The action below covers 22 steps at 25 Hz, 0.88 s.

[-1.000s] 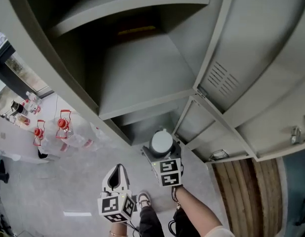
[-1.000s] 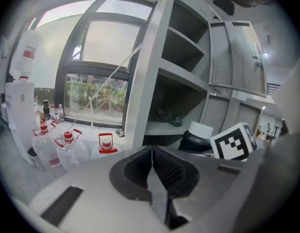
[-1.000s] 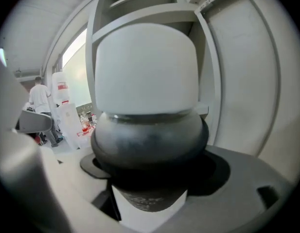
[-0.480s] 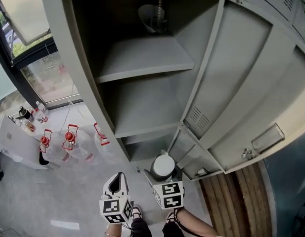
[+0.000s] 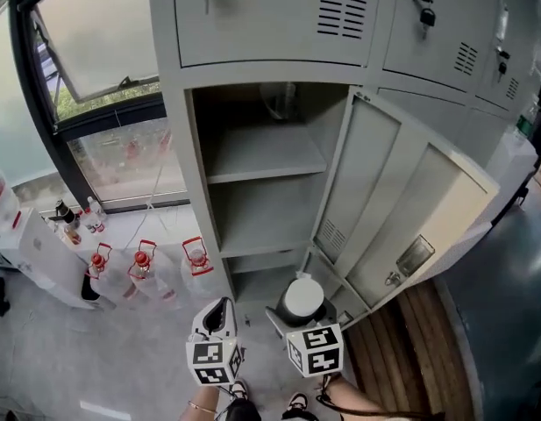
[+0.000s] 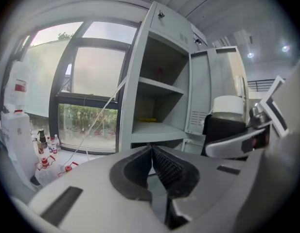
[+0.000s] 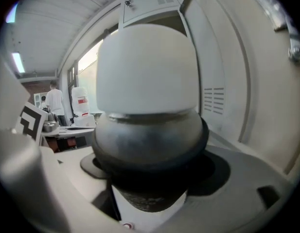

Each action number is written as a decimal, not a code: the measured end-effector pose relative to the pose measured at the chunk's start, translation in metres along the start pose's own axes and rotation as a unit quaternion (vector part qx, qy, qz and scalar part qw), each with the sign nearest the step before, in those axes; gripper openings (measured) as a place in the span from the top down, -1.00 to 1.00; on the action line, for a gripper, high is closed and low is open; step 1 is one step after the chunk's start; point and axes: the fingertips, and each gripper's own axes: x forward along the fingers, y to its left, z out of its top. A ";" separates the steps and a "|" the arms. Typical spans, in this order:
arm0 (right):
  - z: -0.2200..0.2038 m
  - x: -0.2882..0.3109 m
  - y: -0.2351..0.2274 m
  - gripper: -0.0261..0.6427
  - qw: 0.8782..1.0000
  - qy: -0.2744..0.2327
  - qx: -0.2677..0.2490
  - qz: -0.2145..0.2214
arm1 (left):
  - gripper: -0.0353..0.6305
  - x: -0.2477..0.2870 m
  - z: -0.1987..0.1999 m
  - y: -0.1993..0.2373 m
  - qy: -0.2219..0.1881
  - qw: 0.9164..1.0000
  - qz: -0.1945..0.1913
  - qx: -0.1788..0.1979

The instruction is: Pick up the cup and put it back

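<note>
The grey locker [image 5: 176,147] stands open, with its door [image 5: 402,209] swung out to the right. Two shelves [image 5: 266,152] cross its interior. In front of the lowest compartment, the right gripper [image 5: 303,316] has its jaws set wide and clamped on the cup [image 7: 149,106], an upright grey vessel with a white lid. Just beside it, the left gripper [image 6: 152,165] has its jaws together, with nothing between them.

no text, label or number can be read.
</note>
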 end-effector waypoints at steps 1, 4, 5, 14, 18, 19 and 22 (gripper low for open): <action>0.010 -0.008 -0.003 -0.33 1.000 -0.005 -0.002 -0.001 | 0.86 -0.002 0.011 -0.005 -0.007 1.000 -0.001 0.002; 0.034 -0.031 -0.008 -0.33 1.000 -0.012 -0.004 0.005 | 0.86 -0.010 0.040 -0.018 -0.023 1.000 -0.003 0.003; 0.039 -0.037 -0.008 -0.33 1.000 -0.013 -0.004 0.010 | 0.86 -0.012 0.048 -0.021 -0.028 1.000 -0.004 0.003; 0.055 -0.049 -0.022 -0.33 0.999 -0.038 -0.006 0.016 | 0.86 -0.005 0.075 -0.038 -0.061 0.997 -0.016 0.033; 0.054 -0.049 -0.024 -0.33 0.999 -0.037 -0.005 0.015 | 0.86 -0.001 0.074 -0.041 -0.058 0.998 -0.018 0.034; 0.053 -0.049 -0.025 -0.33 0.999 -0.036 -0.005 0.015 | 0.86 -0.001 0.073 -0.042 -0.057 0.998 -0.019 0.034; 0.050 -0.048 -0.026 -0.33 0.999 -0.034 -0.001 0.016 | 0.86 0.002 0.071 -0.046 -0.054 0.998 -0.024 0.037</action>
